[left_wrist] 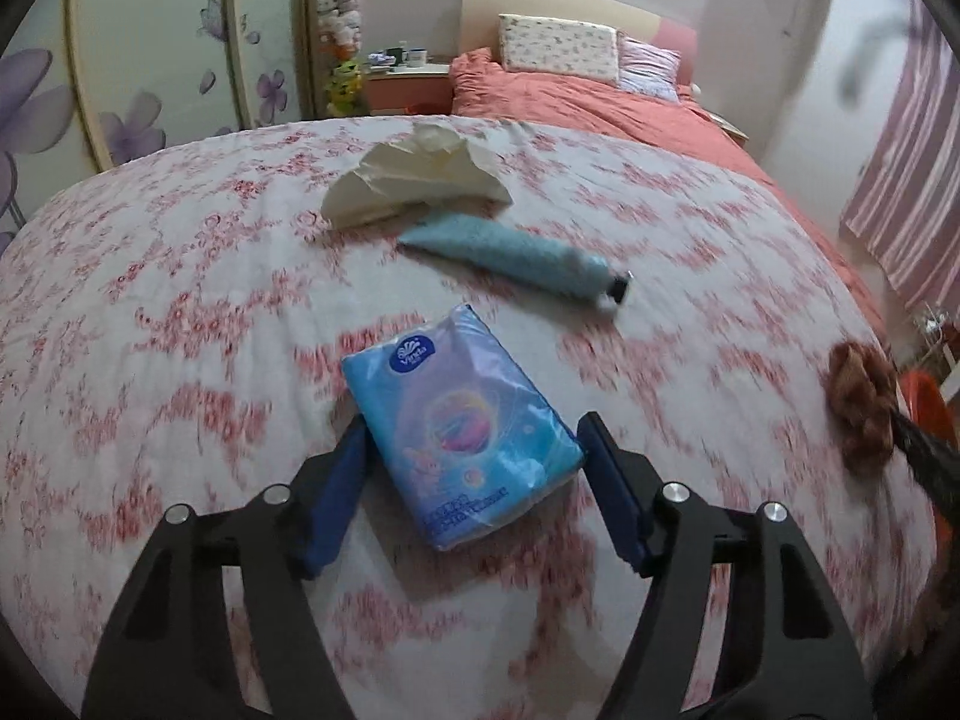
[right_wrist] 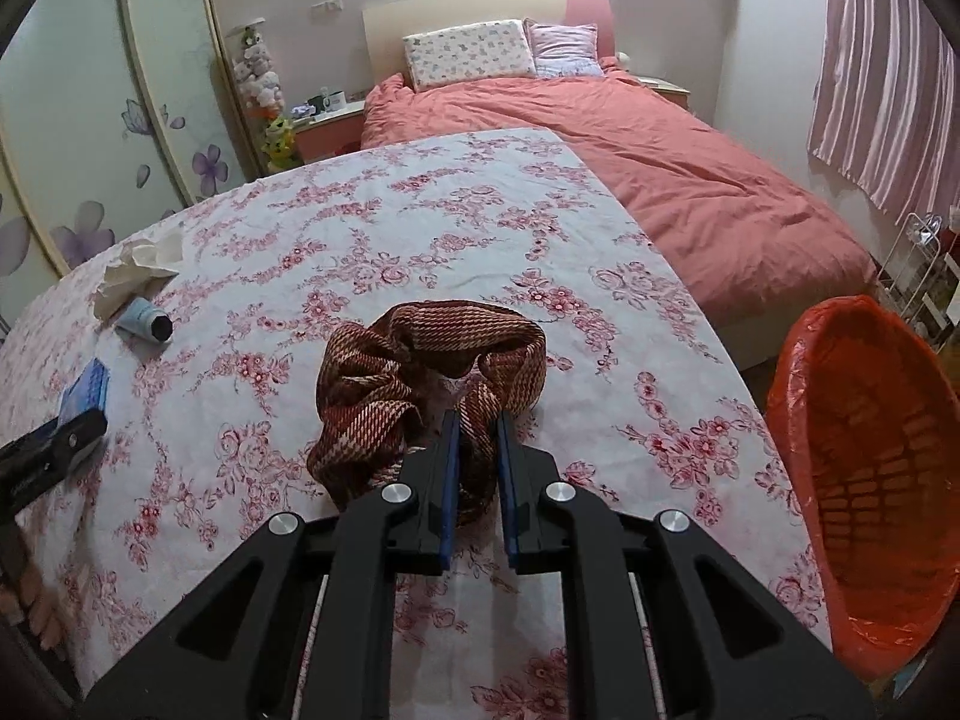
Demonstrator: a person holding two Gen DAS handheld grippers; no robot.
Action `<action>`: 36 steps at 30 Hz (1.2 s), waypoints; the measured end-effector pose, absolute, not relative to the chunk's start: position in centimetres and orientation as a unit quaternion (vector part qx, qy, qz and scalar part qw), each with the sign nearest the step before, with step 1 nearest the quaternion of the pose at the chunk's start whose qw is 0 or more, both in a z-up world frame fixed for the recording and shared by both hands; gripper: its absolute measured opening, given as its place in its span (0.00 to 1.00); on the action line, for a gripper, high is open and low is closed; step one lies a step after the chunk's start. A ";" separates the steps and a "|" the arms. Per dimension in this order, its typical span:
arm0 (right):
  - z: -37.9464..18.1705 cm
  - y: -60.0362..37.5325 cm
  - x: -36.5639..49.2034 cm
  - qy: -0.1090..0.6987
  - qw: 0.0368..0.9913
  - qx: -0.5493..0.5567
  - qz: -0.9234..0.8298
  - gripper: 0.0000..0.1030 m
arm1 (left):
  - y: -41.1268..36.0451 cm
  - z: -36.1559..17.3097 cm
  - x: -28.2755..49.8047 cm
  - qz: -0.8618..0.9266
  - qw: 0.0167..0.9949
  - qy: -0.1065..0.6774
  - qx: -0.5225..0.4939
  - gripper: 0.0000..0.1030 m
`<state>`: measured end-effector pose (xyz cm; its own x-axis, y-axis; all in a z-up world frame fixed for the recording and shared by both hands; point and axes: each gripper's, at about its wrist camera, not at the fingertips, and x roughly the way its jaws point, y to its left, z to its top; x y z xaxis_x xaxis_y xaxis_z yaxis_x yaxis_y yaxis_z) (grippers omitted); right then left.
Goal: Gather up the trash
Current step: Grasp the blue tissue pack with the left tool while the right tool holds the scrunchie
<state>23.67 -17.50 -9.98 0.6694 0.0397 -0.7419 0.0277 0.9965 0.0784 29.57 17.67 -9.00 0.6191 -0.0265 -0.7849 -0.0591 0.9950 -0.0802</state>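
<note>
My left gripper (left_wrist: 474, 438) is open, its fingers on either side of a blue tissue pack (left_wrist: 459, 426) that lies on the floral tablecloth (left_wrist: 180, 312). Beyond it lie a light blue tube (left_wrist: 510, 255) and a crumpled white tissue (left_wrist: 414, 177). My right gripper (right_wrist: 478, 420) is shut on a brown-red woven scrunchie (right_wrist: 420, 372), which rests on the cloth. The scrunchie also shows at the right of the left wrist view (left_wrist: 861, 402). The pack (right_wrist: 87, 390), tube (right_wrist: 144, 318) and tissue (right_wrist: 141, 270) sit at the left of the right wrist view.
An orange bin lined with an orange bag (right_wrist: 864, 474) stands off the table's right edge. A bed with a coral duvet (right_wrist: 690, 180) lies behind the table. A flowered wardrobe (right_wrist: 90, 120) is on the left, striped curtains (right_wrist: 888, 72) on the right.
</note>
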 end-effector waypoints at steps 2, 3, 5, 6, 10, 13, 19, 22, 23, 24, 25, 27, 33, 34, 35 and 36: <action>-10.0 -17.4 24.0 0.408 0.912 0.048 -0.001 0.15 | 17.5 -9.0 29.5 0.009 0.898 0.437 -0.050 0.67; -10.0 -17.3 24.1 0.408 0.912 0.051 -0.003 0.15 | 17.5 -9.0 29.6 0.011 0.898 0.436 -0.051 0.67; -10.0 -17.0 24.3 0.408 0.912 0.050 -0.006 0.18 | 17.4 -9.0 29.9 0.013 0.898 0.435 -0.055 0.67; -10.1 -16.8 24.5 0.408 0.912 0.046 -0.007 0.18 | 17.3 -9.0 30.0 0.009 0.899 0.435 -0.056 0.67; -10.1 -16.2 24.5 0.409 0.912 0.023 -0.005 0.18 | 15.5 -8.8 29.9 -0.032 0.903 0.427 -0.030 0.65; -10.1 -16.3 24.4 0.410 0.912 0.016 -0.004 0.18 | 14.7 -8.6 29.7 -0.033 0.906 0.422 -0.010 0.66; -10.2 -16.1 24.5 0.413 0.911 0.011 -0.007 0.18 | 16.1 -8.8 30.1 -0.005 0.901 0.431 -0.049 0.74; -10.2 -16.0 24.5 0.413 0.911 0.010 -0.007 0.18 | 16.4 -8.2 30.0 0.003 0.904 0.422 -0.059 0.83; -10.2 -16.0 24.5 0.413 0.910 0.010 -0.008 0.18 | 16.3 -8.0 30.1 0.005 0.906 0.419 -0.061 0.83; -10.2 -16.0 24.5 0.414 0.910 0.010 -0.008 0.18 | 16.3 -7.9 30.1 0.007 0.906 0.418 -0.060 0.82; -10.2 -16.0 24.5 0.414 0.910 0.010 -0.009 0.18 | 16.2 -7.8 30.1 0.010 0.906 0.419 -0.059 0.78; -10.2 -15.9 24.5 0.414 0.910 0.009 -0.010 0.18 | 16.0 -8.1 30.5 0.013 0.901 0.429 -0.054 0.63; -10.2 -15.8 24.5 0.414 0.910 -0.001 -0.010 0.18 | 16.0 -8.5 29.9 -0.010 0.902 0.430 -0.041 0.55; -10.2 -15.8 24.5 0.414 0.910 -0.002 -0.010 0.18 | 16.2 -8.4 29.7 -0.013 0.902 0.430 -0.037 0.55; -10.3 -15.9 24.5 0.415 0.910 -0.001 -0.010 0.18 | 16.4 -8.5 29.5 -0.013 0.902 0.431 -0.032 0.55; -10.3 -15.9 24.6 0.417 0.909 -0.001 -0.010 0.18 | 16.6 -8.6 29.5 -0.012 0.901 0.432 -0.032 0.56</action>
<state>24.58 -15.87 -10.34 0.6526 -0.0195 -0.7574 0.0180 0.9998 -0.0102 29.47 16.61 -8.55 0.6271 -0.0491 -0.7774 -0.0065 0.9976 -0.0682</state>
